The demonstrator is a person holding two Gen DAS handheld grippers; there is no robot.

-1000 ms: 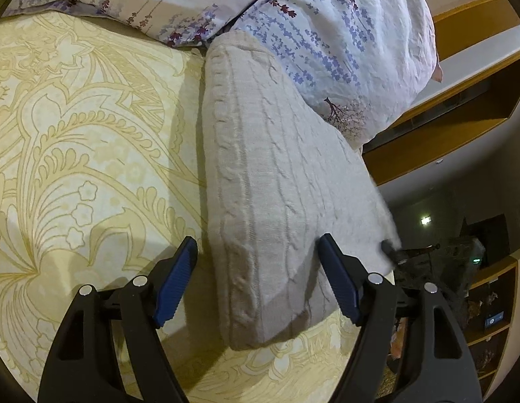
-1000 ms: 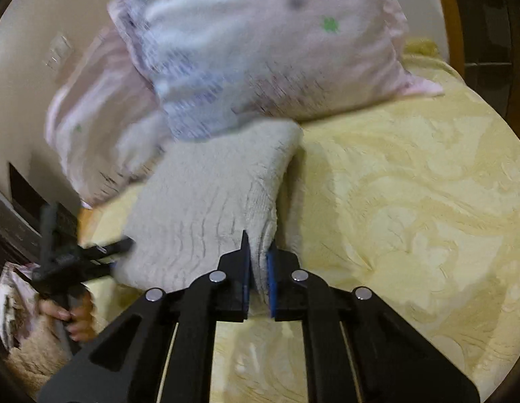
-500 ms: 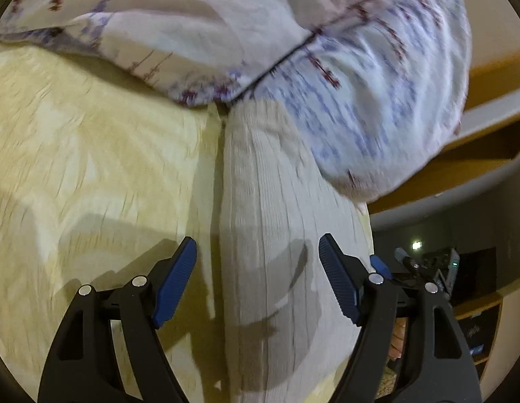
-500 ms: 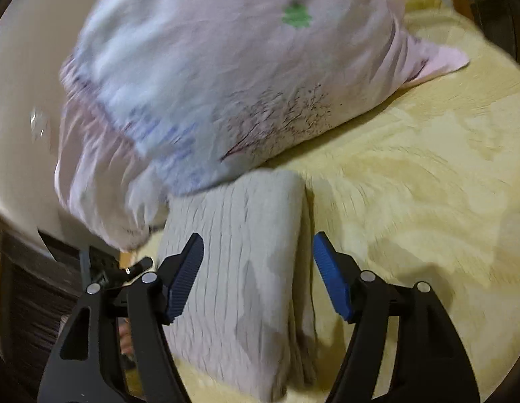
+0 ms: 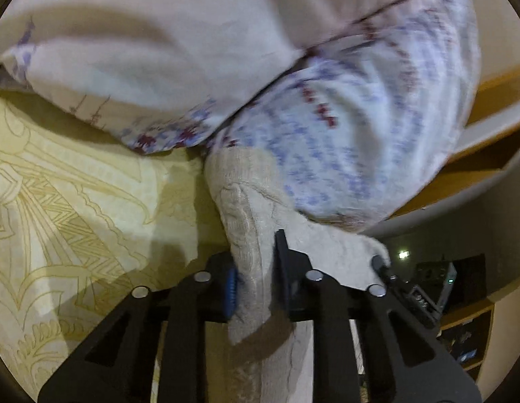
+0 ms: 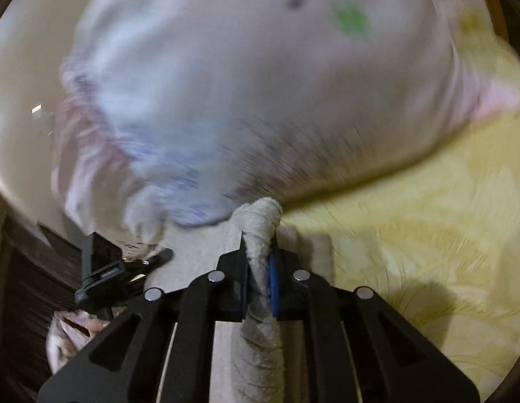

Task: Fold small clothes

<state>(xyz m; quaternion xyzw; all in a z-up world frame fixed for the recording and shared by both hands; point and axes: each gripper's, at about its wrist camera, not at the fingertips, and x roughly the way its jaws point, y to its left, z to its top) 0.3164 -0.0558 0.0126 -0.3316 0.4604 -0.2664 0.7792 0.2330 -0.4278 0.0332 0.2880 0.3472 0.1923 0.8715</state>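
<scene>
- Your left tongs (image 5: 254,283) are clamped on a fold of the sweater (image 5: 249,215).
- Your right tongs (image 6: 258,280) pinch its other edge (bunched thick).
- The sweater lies on the bed (image 5: 75,208), its far end against the pillows (image 5: 343,141).

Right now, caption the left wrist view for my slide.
Left hand-held gripper pinches beige knit garment beside floral pillow.

I see the knit garment (image 5: 249,208) lying on the bed (image 5: 75,201), its far end against the pillows (image 5: 343,117) behind it, my left gripper (image 5: 254,278) at one near edge and my right gripper (image 6: 258,278) at the other.
</scene>
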